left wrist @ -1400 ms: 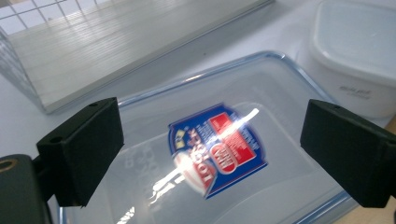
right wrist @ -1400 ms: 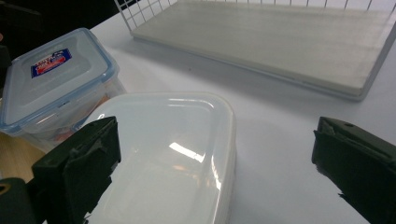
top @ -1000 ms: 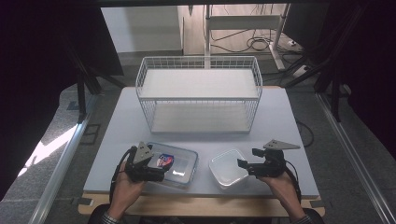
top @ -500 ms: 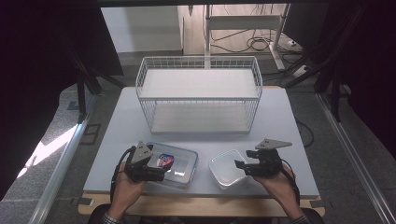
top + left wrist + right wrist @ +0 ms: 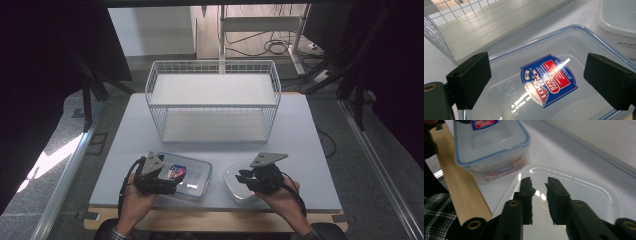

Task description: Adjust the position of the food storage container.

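While the wire basket (image 5: 212,100) stands well beyond both hands at the far side of the pale surface (image 5: 300,130), the work sits close in at the near edge. Its white mesh walls enclose a flat white floor, open at the top.

Directly under the left gripper (image 5: 167,181) lies the Lock & Lock container (image 5: 187,175), a clear rectangular plastic box with a blue-rimmed lid and a red-and-blue label; its long axis runs left to right across the surface. That gripper's jaws stand wide apart over the lid, with the label between them and neither pad touching the plastic.

Just to the right, near but apart from the box, sits the smaller translucent white container (image 5: 239,181), squarish with rounded corners and a smooth glossy lid. The right gripper (image 5: 538,188) hovers above this lid, pointing toward the Lock & Lock container; its jaws have just been closing and now stand nearly together, with a narrow gap and nothing between them. The right hand is the nearer to the white container, so I judge that any press or grasp on it falls to that hand.
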